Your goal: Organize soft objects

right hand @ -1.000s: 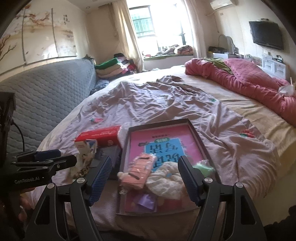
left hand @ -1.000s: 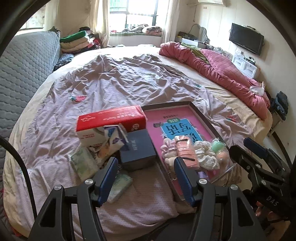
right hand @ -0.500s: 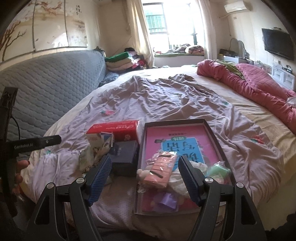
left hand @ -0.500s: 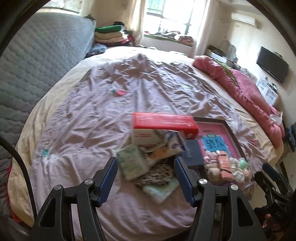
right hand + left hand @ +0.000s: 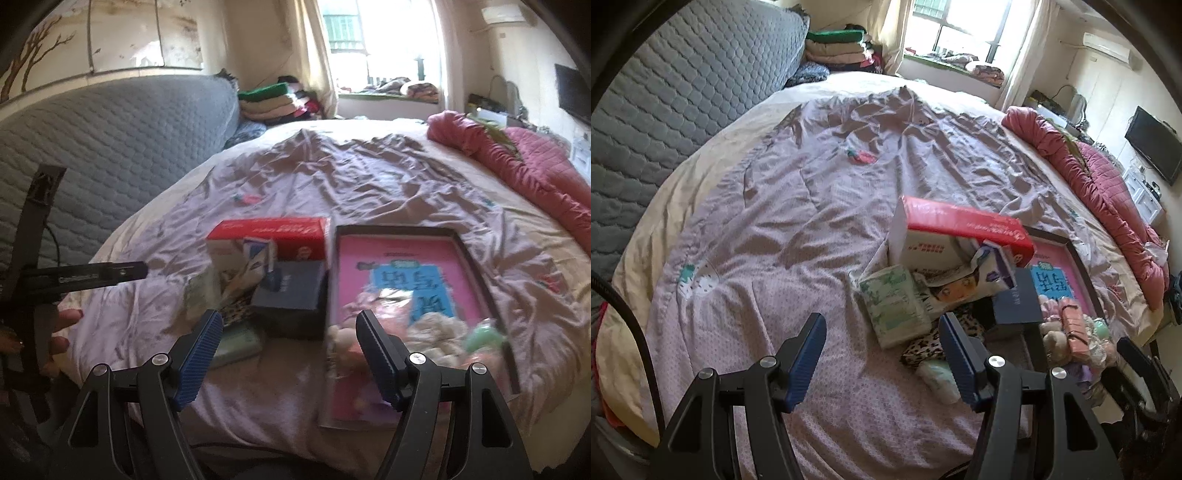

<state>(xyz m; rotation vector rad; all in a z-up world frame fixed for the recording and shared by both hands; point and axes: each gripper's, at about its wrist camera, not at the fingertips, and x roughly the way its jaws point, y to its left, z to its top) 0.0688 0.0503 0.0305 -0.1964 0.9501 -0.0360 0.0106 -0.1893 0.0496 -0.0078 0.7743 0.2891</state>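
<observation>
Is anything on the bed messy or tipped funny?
Yes. The red and white box sits tilted, propped on a jumble of soft packets instead of lying flat. A leopard-print cloth is bunched under that pile, and the lilac sheet is wrinkled all over.

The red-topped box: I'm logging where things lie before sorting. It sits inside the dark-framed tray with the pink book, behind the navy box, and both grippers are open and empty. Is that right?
Not quite. The red-topped box sits on the bedspread to the left of the dark-framed tray, outside it, as the right wrist view shows. The rest holds: it is behind the navy box, and the left gripper and right gripper are open and empty.
</observation>
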